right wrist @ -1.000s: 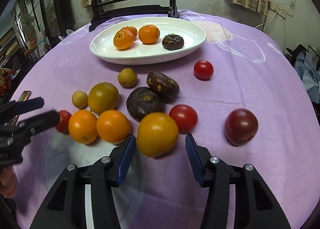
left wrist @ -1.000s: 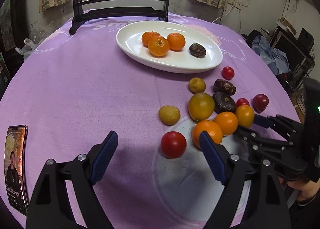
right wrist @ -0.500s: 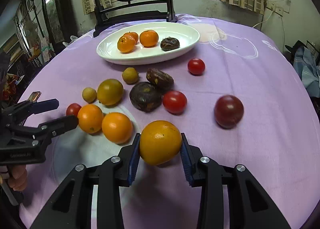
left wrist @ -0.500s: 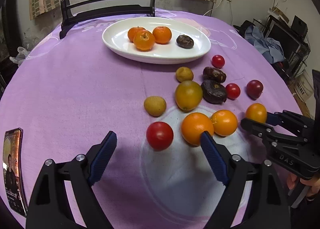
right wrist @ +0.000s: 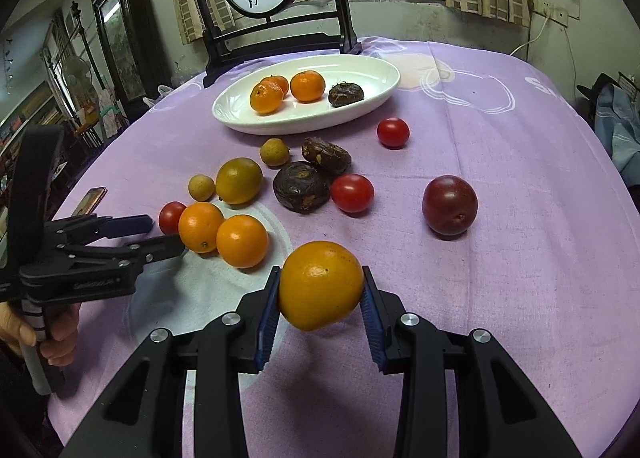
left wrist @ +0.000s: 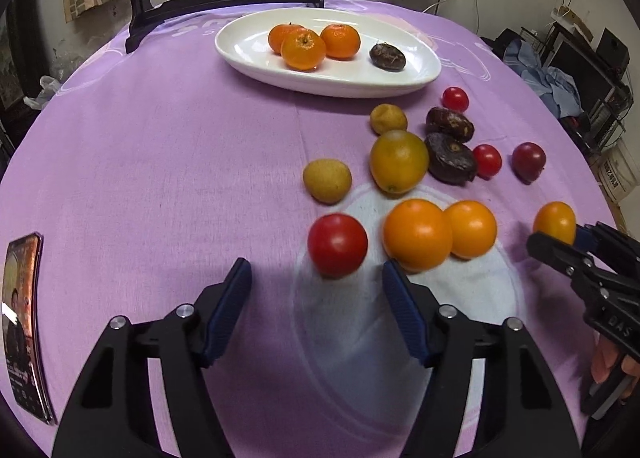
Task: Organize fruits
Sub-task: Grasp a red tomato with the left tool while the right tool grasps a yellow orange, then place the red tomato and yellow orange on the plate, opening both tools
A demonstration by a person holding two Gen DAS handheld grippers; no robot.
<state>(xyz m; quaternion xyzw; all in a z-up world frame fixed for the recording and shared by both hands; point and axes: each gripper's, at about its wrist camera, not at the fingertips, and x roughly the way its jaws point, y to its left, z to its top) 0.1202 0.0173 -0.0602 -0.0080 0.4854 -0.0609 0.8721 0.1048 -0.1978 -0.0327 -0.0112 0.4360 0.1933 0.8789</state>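
Orange gripped, tomato not yet caught – a roll is the risk.
The right gripper (right wrist: 320,298) clamps the orange (right wrist: 321,284) at lower centre; the left gripper (left wrist: 316,290), jaws just closing, stands open short of the red tomato (left wrist: 337,244) – a pad could nudge it away.

The right gripper (right wrist: 321,308) points down and squeezes an orange (right wrist: 320,284) between its pads. The left gripper (left wrist: 316,306) has just been closing — nothing sits between its fingers.

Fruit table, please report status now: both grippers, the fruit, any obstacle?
Right gripper shut on orange. Left gripper open, jaws just closing toward red tomato, not gripped. White plate path clear.
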